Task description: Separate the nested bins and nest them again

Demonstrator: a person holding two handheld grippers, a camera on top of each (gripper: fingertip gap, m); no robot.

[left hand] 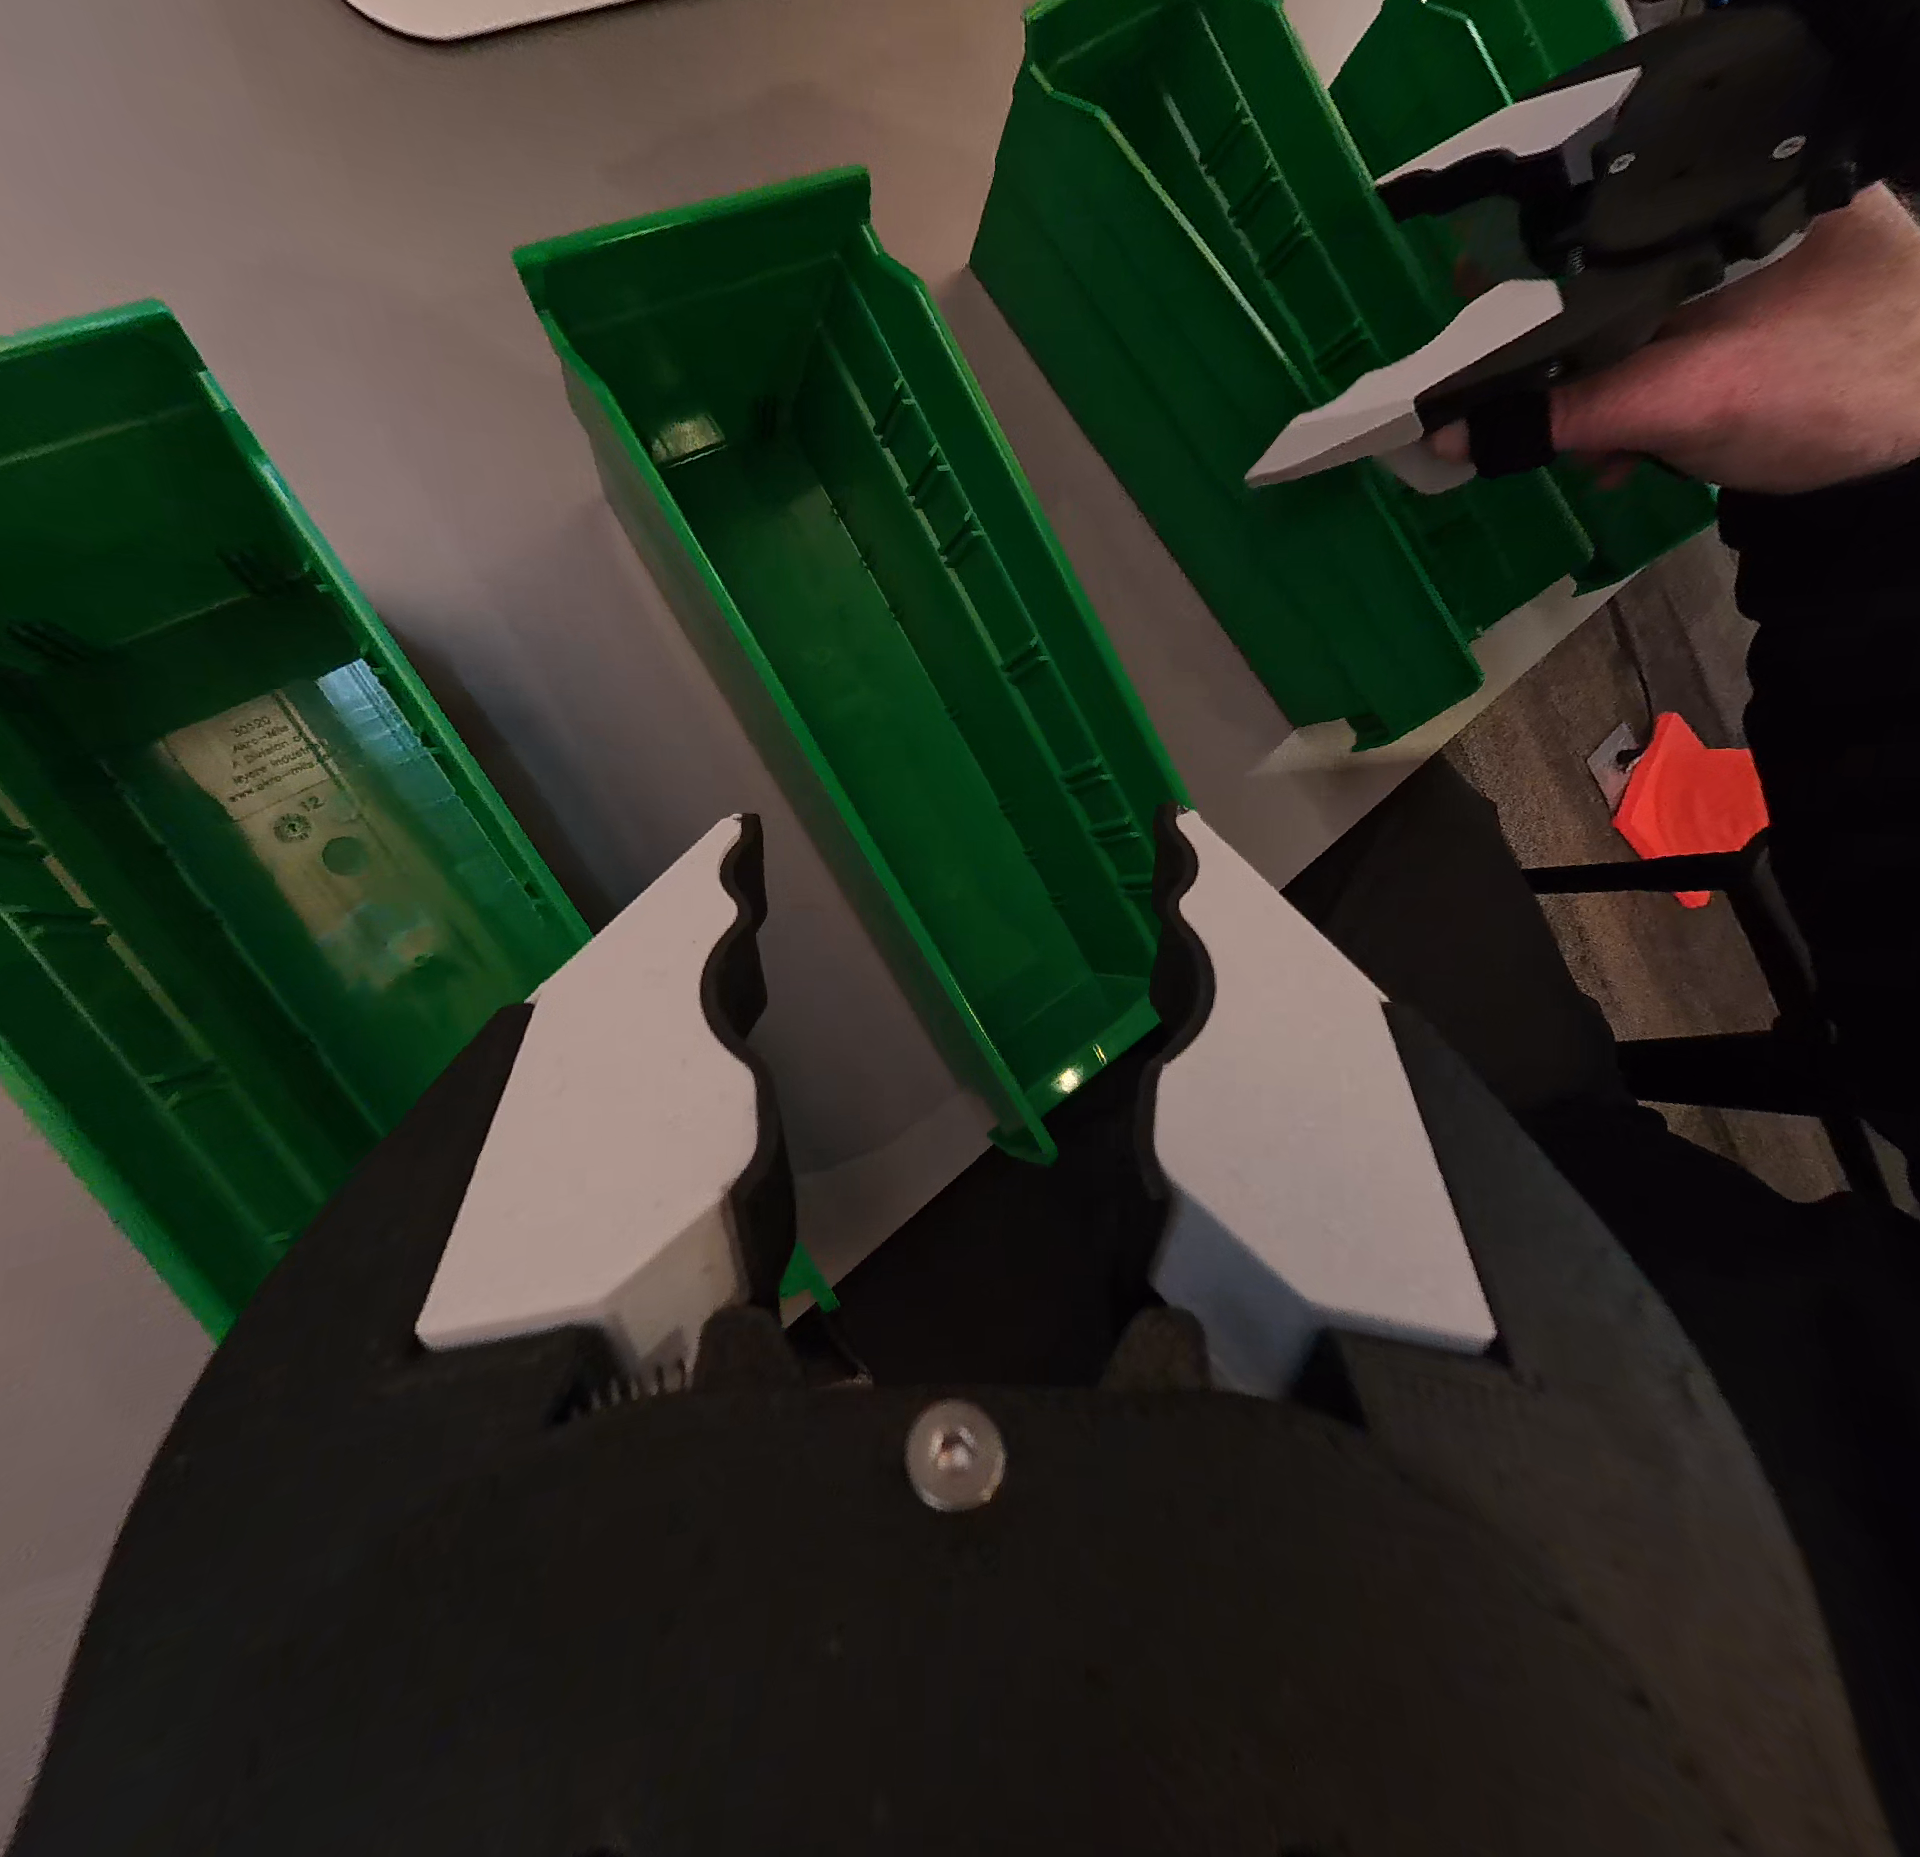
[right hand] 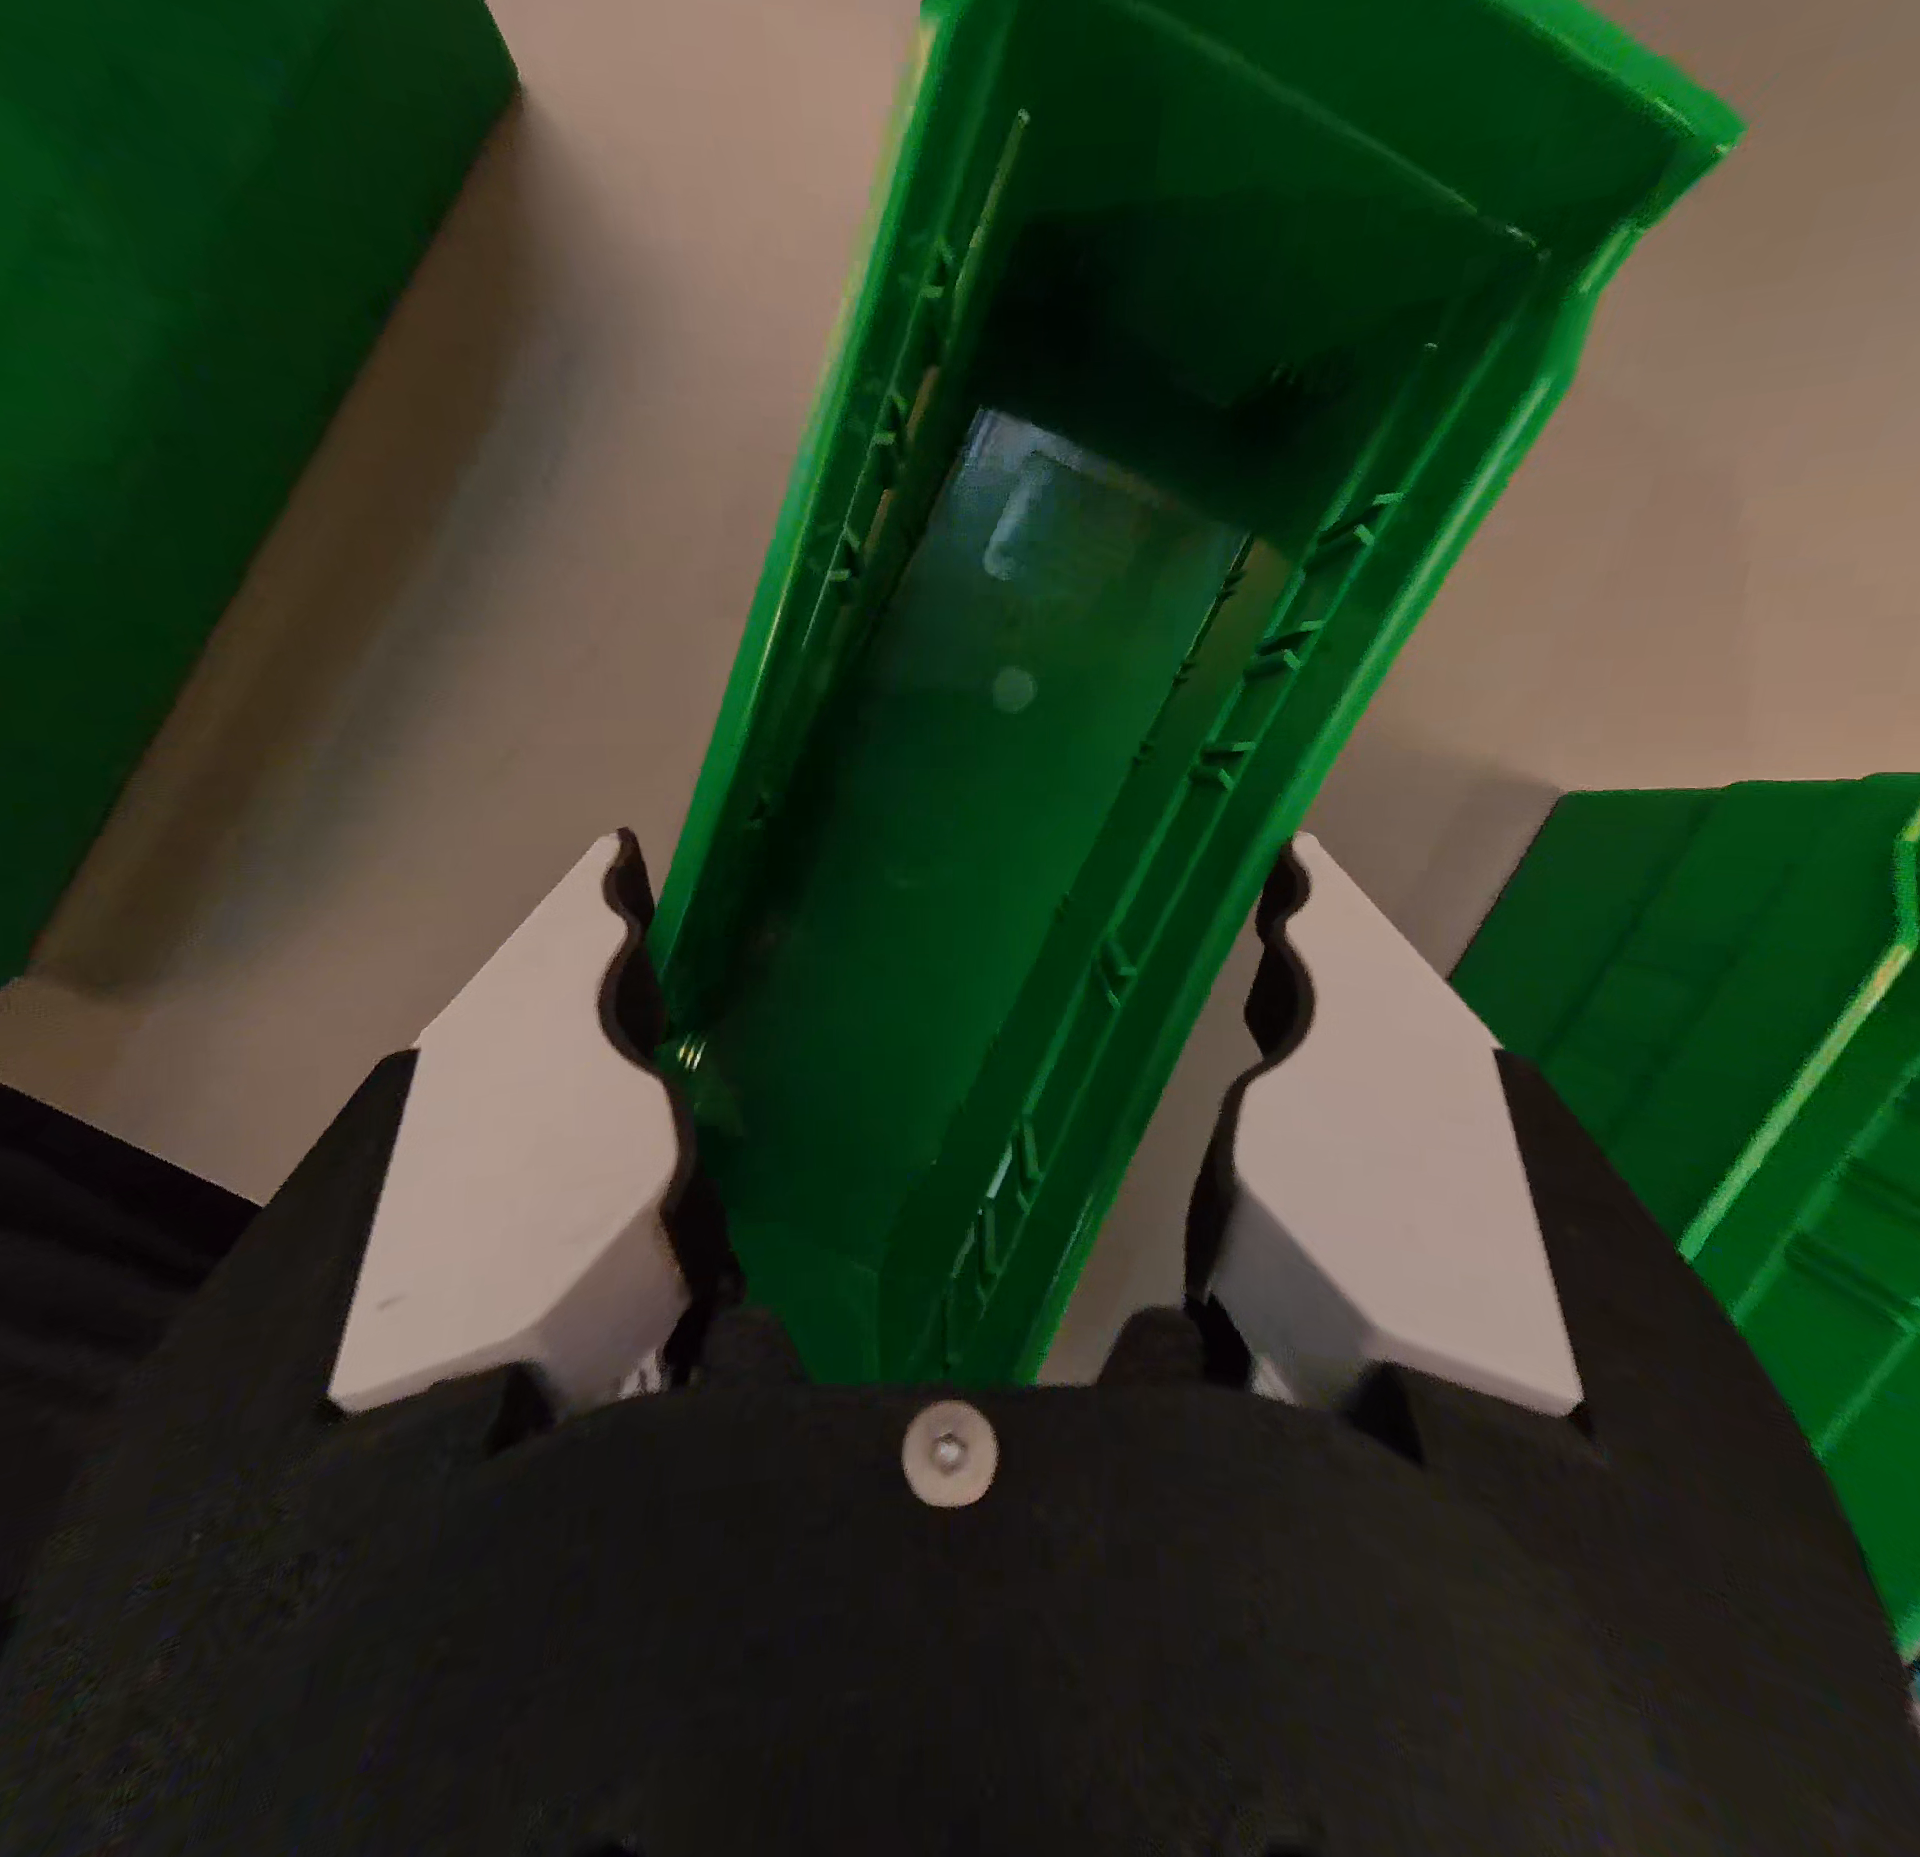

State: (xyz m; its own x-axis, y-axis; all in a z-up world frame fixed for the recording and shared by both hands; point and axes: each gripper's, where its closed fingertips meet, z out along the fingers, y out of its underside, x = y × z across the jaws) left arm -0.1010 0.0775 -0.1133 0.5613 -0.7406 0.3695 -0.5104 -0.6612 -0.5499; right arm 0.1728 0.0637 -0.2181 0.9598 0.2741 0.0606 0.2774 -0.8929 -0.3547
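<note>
The grey counter (left hand: 436,249) carries four long green bins side by side, each apart from its neighbour. The leftmost bin (left hand: 208,768) bears a pale label on its floor. The second bin (left hand: 883,685) points its near end at the left tool (left hand: 956,831), whose jaws stand wide apart, empty, just above that end. The third bin (left hand: 1195,353) lies under the right tool (left hand: 1330,321) (held by a hand (left hand: 1725,405)), also spread open, holding nothing. The fourth bin (left hand: 1496,31) sits beyond, partly hidden. An orange object (left hand: 1683,799) lies on the floor.
</note>
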